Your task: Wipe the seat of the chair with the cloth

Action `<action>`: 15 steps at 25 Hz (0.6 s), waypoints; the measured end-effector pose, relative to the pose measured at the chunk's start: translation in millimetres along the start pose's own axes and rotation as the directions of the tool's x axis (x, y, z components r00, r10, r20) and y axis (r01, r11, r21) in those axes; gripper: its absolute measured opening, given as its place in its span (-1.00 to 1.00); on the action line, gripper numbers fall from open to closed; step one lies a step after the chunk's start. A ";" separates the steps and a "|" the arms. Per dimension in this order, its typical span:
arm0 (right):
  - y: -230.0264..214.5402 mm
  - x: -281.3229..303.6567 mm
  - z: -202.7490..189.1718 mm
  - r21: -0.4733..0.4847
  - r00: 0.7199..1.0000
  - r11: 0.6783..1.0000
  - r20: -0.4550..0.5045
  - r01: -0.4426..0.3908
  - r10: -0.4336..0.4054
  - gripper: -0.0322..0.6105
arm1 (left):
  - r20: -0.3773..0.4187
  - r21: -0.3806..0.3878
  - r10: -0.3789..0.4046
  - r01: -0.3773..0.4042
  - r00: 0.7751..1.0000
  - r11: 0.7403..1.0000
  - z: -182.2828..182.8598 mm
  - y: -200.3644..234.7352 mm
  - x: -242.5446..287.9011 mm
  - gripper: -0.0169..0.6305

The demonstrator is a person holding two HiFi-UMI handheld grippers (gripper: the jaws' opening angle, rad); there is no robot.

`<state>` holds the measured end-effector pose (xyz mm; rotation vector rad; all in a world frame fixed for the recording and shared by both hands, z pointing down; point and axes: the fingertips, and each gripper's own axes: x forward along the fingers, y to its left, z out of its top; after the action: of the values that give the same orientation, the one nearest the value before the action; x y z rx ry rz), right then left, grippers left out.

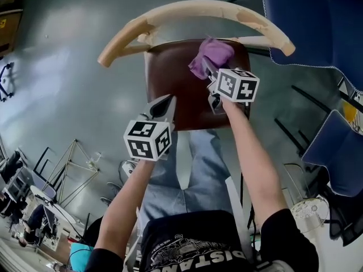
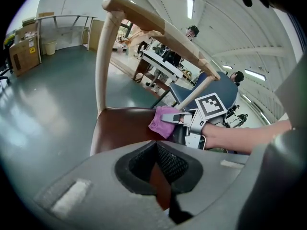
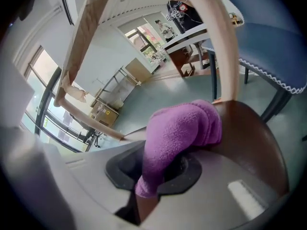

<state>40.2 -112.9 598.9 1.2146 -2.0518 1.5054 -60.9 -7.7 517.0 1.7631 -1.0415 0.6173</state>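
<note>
The chair has a dark brown seat (image 1: 170, 75) and a curved pale wooden backrest (image 1: 193, 9). A purple cloth (image 1: 211, 55) lies bunched on the seat's far right part, close under the backrest. My right gripper (image 1: 209, 72) is shut on the cloth and presses it onto the seat. In the right gripper view the cloth (image 3: 180, 138) bulges out from between the jaws over the seat (image 3: 254, 138). My left gripper (image 1: 168, 102) hovers over the seat's front edge, shut and holding nothing. The left gripper view shows the seat (image 2: 122, 126), the cloth (image 2: 160, 121) and the right gripper (image 2: 176, 119).
Blue upholstered chairs (image 1: 317, 21) (image 1: 334, 152) stand close at the right. Grey floor (image 1: 68, 55) spreads to the left. Metal frames (image 1: 74, 171) lie at lower left. The person's legs in jeans (image 1: 195, 163) are just in front of the seat.
</note>
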 end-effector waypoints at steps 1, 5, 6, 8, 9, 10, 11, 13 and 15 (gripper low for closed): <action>-8.1 -6.7 0.2 0.007 1.000 1.000 0.004 0.008 -0.008 -0.72 | -0.003 0.001 -0.002 0.002 1.000 1.000 -2.0 -4.3 2.9 -0.96; -44.1 -33.2 -0.8 0.036 0.998 0.998 0.013 0.056 -0.057 -0.72 | -0.018 0.003 -0.013 0.013 1.000 1.000 -8.7 -21.3 17.2 -0.96; -51.3 -39.0 -1.0 0.042 0.998 0.997 0.014 0.067 -0.068 -0.72 | -0.018 0.004 -0.015 0.015 1.000 1.000 -9.0 -24.8 19.8 -0.96; -62.2 -49.8 -1.0 0.049 0.997 0.996 0.018 0.080 -0.081 -0.72 | -0.017 0.005 -0.017 0.017 1.000 1.000 -9.7 -30.8 23.3 -0.96; -67.2 -55.0 -1.1 0.049 0.996 0.995 0.020 0.085 -0.086 -0.72 | -0.017 0.005 -0.018 0.018 1.000 1.000 -10.8 -33.4 24.5 -0.96; -73.0 -60.3 -1.3 0.050 0.996 0.995 0.023 0.091 -0.092 -0.72 | -0.019 0.005 -0.019 0.019 1.000 1.000 -12.3 -35.9 25.6 -0.96; -79.4 -65.6 -1.8 0.052 0.995 0.994 0.026 0.097 -0.099 -0.72 | -0.020 0.006 -0.021 0.021 1.000 1.000 -14.0 -38.2 26.5 -0.96; -91.8 -74.7 -2.5 0.065 0.993 0.992 0.031 0.110 -0.113 -0.72 | -0.022 0.007 -0.026 0.026 0.999 1.000 -17.1 -41.1 28.3 -0.96; -98.8 -80.1 -2.7 0.067 0.992 0.991 0.031 0.117 -0.119 -0.71 | -0.021 0.002 -0.025 0.025 0.999 1.000 -20.1 -40.4 29.4 -0.96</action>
<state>163.6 -83.3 606.9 1.3716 -1.9292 1.5165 -10.3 6.6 528.6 1.7649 -1.0037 0.6206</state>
